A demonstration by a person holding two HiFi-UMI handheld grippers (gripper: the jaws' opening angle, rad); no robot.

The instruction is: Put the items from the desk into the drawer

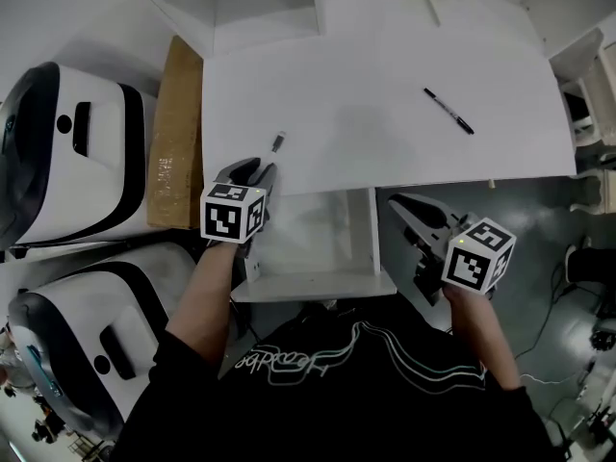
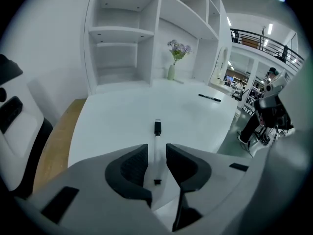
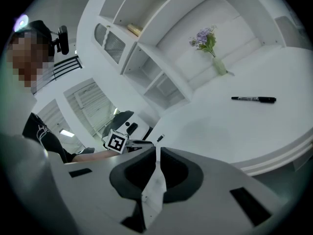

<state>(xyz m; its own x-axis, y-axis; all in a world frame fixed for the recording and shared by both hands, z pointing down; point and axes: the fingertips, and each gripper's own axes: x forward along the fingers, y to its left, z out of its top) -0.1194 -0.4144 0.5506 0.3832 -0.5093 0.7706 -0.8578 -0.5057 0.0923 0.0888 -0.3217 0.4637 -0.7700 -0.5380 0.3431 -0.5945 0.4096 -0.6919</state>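
A white marker with a black cap (image 1: 278, 142) lies near the front edge of the white desk (image 1: 385, 75). My left gripper (image 1: 258, 171) points down at it. In the left gripper view the marker (image 2: 157, 141) lies between the jaws of that gripper (image 2: 156, 152), and a gap shows on each side of it. A black pen (image 1: 449, 111) rests further right on the desk (image 3: 254, 99). The open white drawer (image 1: 318, 282) hangs under the desk's front edge. My right gripper (image 1: 404, 205) is to the drawer's right, below desk height, shut with nothing held (image 3: 157, 153).
Two large white-and-black machines (image 1: 77, 152) and a cardboard sheet (image 1: 173, 142) stand left of the desk. White shelves (image 2: 122, 43) rise behind it, with a vase of purple flowers (image 2: 172, 70) at the back. Cables lie on the grey floor (image 1: 577, 287) at right.
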